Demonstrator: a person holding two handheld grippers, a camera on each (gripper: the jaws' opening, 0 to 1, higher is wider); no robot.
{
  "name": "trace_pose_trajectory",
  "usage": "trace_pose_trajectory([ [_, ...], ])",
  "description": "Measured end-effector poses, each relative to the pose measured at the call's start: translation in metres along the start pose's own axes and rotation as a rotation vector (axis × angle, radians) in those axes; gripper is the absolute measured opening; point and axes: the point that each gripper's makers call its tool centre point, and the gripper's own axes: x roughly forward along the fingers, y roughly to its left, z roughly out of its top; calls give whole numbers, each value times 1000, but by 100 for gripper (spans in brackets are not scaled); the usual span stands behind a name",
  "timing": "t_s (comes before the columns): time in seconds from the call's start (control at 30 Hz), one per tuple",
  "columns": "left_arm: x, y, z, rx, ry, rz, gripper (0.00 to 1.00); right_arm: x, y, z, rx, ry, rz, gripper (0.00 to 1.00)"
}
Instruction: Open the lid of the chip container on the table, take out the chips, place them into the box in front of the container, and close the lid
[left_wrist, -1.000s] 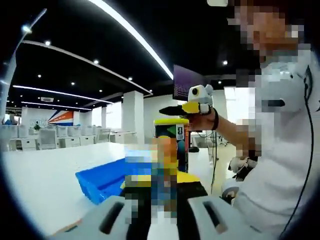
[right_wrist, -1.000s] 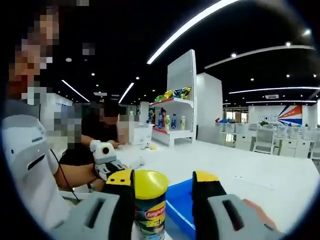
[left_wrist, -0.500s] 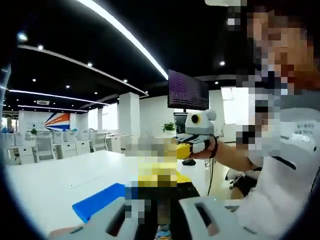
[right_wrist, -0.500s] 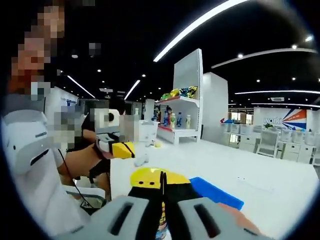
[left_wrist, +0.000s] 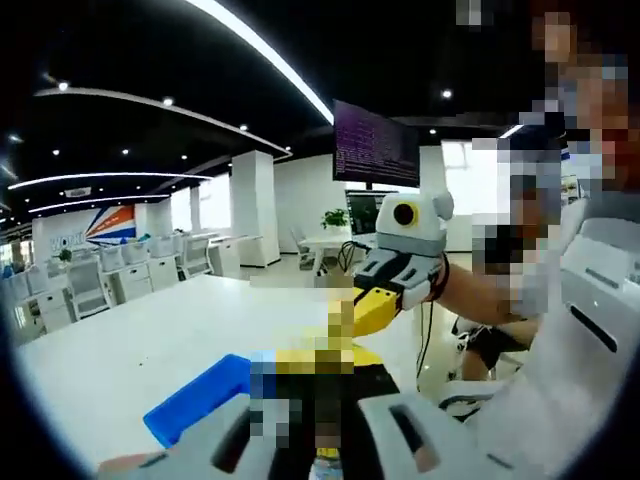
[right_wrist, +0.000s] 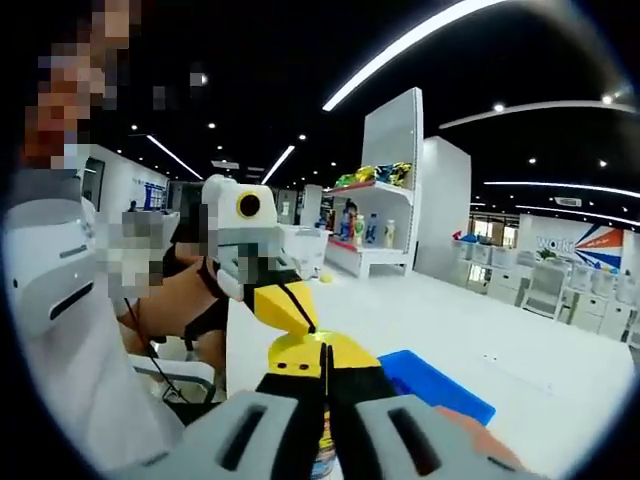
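Low between my right gripper's (right_wrist: 324, 352) jaws I see a strip of the chip can's (right_wrist: 322, 455) printed wall. Those jaws are shut, yellow tips pressed together, and nothing shows between them. The left gripper (right_wrist: 283, 308) reaches in from the left with its yellow tips together, just above my right tips. In the left gripper view, my left gripper (left_wrist: 318, 365) has its jaws close together, partly blurred. The can (left_wrist: 325, 466) peeks out beneath them. The right gripper (left_wrist: 368, 310) hangs close above, pointing down. The blue box (left_wrist: 195, 400) (right_wrist: 440, 385) lies on the table beside the can.
The white table (left_wrist: 130, 350) (right_wrist: 540, 360) stretches away behind the box. A person in a white top (left_wrist: 590, 330) (right_wrist: 50, 300) stands close at the table's edge. Shelves with goods (right_wrist: 365, 225) and a dark monitor (left_wrist: 375, 150) are far behind.
A second ago my right jaws stood open around the can's yellow-lidded top; they have shut. Both views have lifted, and each gripper now looms larger and closer in the other's view.
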Motion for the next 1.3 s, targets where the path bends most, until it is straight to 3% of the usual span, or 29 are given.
trace_pose_trajectory([
  [0.3, 4, -1, -2, 19, 34, -3, 2, 9, 1, -3, -9, 25, 12, 1],
  [0.5, 6, 9, -14, 6, 63, 13, 2, 14, -4, -12, 10, 51, 14, 1],
  [0.83, 4, 11, -14, -9, 30, -10, 1, 13, -2, -14, 25, 53, 35, 1],
  [0.97, 6, 10, -19, 14, 78, -15, 0, 12, -3, -15, 52, 43, 26, 0],
  [1.1, 8, 10, -18, -20, 26, -39, 0, 13, -4, -16, 70, 48, 19, 0],
  [1.3, 9, 10, -17, -31, 26, -39, 0, 13, -6, -18, 133, 93, 24, 0],
])
